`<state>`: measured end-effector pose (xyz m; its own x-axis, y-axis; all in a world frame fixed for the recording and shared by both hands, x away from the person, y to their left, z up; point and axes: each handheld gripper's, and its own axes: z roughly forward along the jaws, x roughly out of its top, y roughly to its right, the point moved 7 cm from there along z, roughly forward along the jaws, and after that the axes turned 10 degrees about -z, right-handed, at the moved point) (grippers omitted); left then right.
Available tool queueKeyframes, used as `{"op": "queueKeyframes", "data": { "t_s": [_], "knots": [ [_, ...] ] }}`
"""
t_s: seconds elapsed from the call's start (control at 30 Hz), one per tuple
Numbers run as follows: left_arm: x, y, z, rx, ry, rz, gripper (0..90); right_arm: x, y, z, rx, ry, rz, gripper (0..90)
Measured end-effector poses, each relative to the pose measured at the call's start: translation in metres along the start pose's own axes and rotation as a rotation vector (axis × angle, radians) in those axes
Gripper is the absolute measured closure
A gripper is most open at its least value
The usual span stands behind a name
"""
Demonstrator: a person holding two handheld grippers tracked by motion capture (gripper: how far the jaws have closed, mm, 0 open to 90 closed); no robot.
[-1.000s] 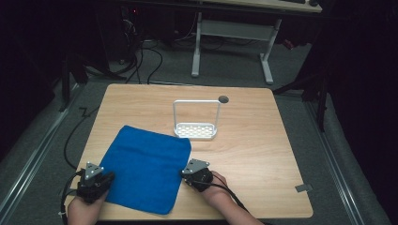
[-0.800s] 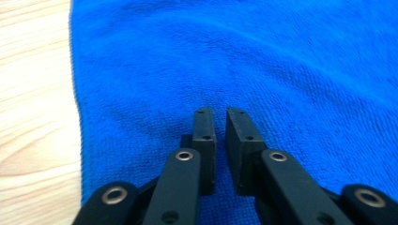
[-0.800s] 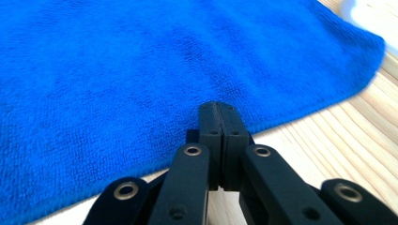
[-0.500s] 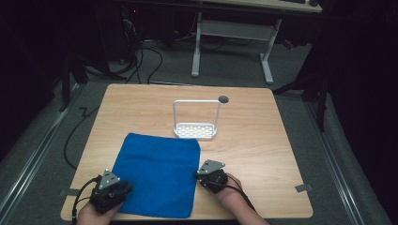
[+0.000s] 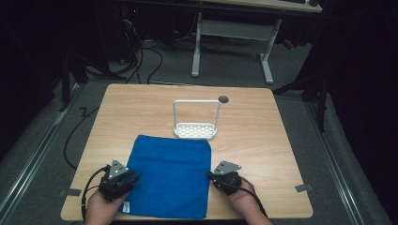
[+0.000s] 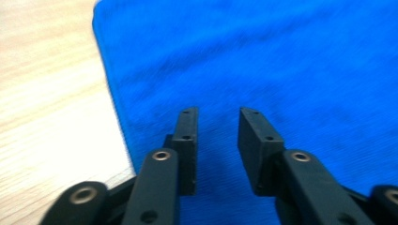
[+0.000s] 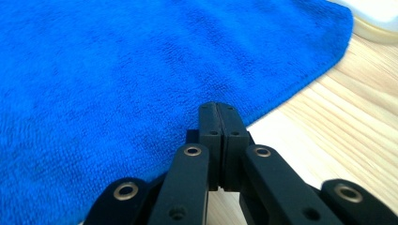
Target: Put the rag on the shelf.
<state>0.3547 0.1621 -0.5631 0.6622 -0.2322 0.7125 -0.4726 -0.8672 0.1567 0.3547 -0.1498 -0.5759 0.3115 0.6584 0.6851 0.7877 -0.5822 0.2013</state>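
Observation:
A blue towel (image 5: 169, 176) lies flat and square on the near half of the wooden table (image 5: 267, 131). My left gripper (image 5: 123, 180) sits over the towel's left edge. In the left gripper view its jaws stand open above the blue towel (image 6: 291, 56), with nothing between the fingertips (image 6: 217, 117). My right gripper (image 5: 217, 177) rests at the towel's right edge. In the right gripper view its jaws are pressed together at the hem of the towel (image 7: 117, 70), and no cloth shows between the tips (image 7: 219, 110).
A white wire rack (image 5: 196, 130) with a perforated base stands just beyond the towel's far edge, and its corner (image 7: 375, 14) shows in the right gripper view. A dark round hole (image 5: 223, 99) sits near the table's far edge. Desk legs and cables lie on the floor beyond.
The towel has slid right and turned to lie square with the table. Both grippers moved right with it. The left gripper now stands open over the cloth.

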Motion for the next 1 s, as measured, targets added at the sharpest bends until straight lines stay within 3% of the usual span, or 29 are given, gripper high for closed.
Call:
{"op": "queueKeyframes", "data": {
  "t_s": [0.03,0.1,0.2,0.23,0.27,0.3,0.33,0.63,0.83,1.0],
  "knots": [
    [-0.001,0.004,0.007,-0.022,-0.042,0.013,73.6,-0.003,0.002,-0.002,-0.005,-0.003,0.010,90.0],
    [-0.001,0.011,0.014,-0.048,-0.076,0.034,74.8,-0.009,0.006,-0.007,-0.023,-0.010,0.022,90.0],
    [0.000,0.019,0.020,-0.067,-0.088,0.063,76.7,-0.018,0.014,-0.015,-0.043,-0.023,0.044,90.0],
    [0.002,0.029,0.024,-0.083,-0.098,0.094,77.5,-0.021,0.017,-0.017,-0.050,-0.025,0.051,90.0],
    [0.002,0.029,0.024,-0.083,-0.098,0.094,79.0,-0.021,0.017,-0.017,-0.050,-0.025,0.051,90.0],
    [0.004,0.038,0.028,-0.100,-0.099,0.121,79.8,-0.027,0.022,-0.022,-0.059,-0.030,0.071,90.0],
    [0.004,0.038,0.028,-0.100,-0.099,0.121,80.4,-0.027,0.022,-0.022,-0.059,-0.030,0.071,90.0],
    [0.008,0.082,0.043,-0.179,-0.098,0.192,80.6,-0.055,0.048,-0.042,-0.104,-0.039,0.145,90.0],
    [0.004,0.101,0.043,-0.211,-0.090,0.242,80.6,-0.070,0.061,-0.054,-0.119,-0.040,0.175,90.0],
    [0.002,0.101,0.042,-0.220,-0.083,0.241,80.2,-0.072,0.063,-0.055,-0.109,-0.033,0.193,90.0]
  ]
}}
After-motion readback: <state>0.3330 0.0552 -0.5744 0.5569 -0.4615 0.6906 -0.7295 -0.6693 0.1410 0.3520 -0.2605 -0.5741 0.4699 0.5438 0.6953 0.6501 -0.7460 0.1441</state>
